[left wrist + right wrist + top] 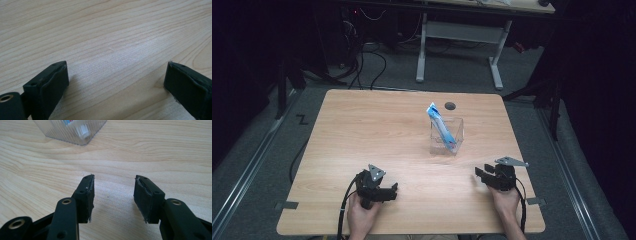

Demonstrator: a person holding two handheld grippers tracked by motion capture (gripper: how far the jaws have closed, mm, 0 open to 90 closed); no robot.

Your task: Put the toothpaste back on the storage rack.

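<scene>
High view shows the tube (440, 125) leaning upright in the box (454, 134), ahead-left of my right gripper (482, 175), nearer than my left gripper (391, 190); both jaws open, empty.

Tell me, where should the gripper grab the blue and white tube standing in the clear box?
Probably the tube is best pinched at its flat top end, which pokes above the clear box rim and leans toward the table's far left. The lower part sits behind the box walls, out of reach. The right gripper, nearest and with jaws apart, could come down from above.
</scene>
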